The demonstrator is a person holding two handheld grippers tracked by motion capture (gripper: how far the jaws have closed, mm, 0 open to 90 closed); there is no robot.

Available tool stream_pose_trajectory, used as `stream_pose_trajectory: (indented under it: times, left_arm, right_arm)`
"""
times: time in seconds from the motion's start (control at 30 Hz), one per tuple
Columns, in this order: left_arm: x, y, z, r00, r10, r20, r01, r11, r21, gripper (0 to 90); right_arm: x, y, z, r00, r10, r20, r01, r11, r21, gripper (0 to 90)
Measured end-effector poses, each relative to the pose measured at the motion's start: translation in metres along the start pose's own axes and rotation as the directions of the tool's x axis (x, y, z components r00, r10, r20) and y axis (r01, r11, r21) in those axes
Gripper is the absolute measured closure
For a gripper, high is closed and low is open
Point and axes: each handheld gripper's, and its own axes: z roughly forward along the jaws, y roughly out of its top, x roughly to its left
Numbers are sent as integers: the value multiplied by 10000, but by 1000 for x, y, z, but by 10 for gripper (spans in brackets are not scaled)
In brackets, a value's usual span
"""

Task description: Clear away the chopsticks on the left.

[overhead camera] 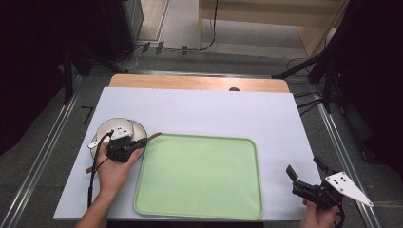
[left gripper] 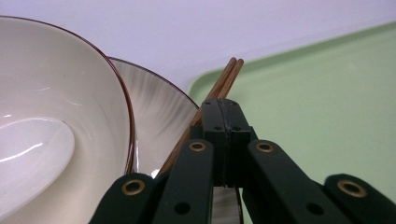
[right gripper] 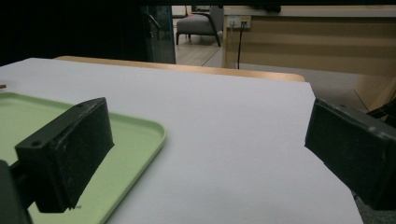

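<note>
A pair of brown chopsticks lies slanted at the table's left, its tips reaching the corner of the green tray. My left gripper sits over the chopsticks, beside a white bowl stacked on a plate. In the left gripper view the jaws are pressed together at the gripper's tip, with the chopsticks poking out past them. A white spoon lies in the bowl. My right gripper hovers open and empty off the tray's right side, its jaws far apart.
A white sheet covers the table, with a strip of bare wood at the far edge. The plate nearly touches the tray's left corner. Dark stands and cables flank the table on both sides.
</note>
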Motion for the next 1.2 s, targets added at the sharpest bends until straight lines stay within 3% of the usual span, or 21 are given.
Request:
stream_pose_trajectory:
  times: [0.07, 0.23, 0.5, 0.67, 0.77, 0.97, 1.2]
  left_arm:
    - [-1, 1, 1, 9998, 28, -210, -28, 10000, 10, 900]
    - [-1, 2, -5, 10000, 72, -7, -72, 9999, -118, 845]
    - [16, -11, -43, 9964, 465, 704, -443, 9985, -325, 825]
    - [30, -25, -70, 9945, 858, 604, -850, 9963, -150, 829]
    - [39, -31, -81, 9947, 886, 515, -885, 9961, -47, 828]
    - [49, -41, -87, 9949, 966, 281, -973, 9949, 279, 822]
    - [52, -44, -84, 9945, 1030, 210, -1040, 9932, 531, 811]
  right_arm:
    - [0, 0, 0, 10000, 3, -27, -3, 10000, 30, 13]
    - [0, -1, 1, 10000, -27, -24, 27, 10000, 74, 13]
    - [-1, 0, 0, 10000, -39, -70, 40, 10000, 65, 13]
    - [-1, 0, 0, 9996, -118, -239, 120, 9999, 50, 13]
    - [0, 0, 0, 9995, -124, -299, 125, 9999, 41, 13]
    - [1, 1, 0, 9996, -153, -257, 154, 9999, 36, 13]
    - [1, 0, 0, 9996, -139, -250, 140, 9999, 41, 13]
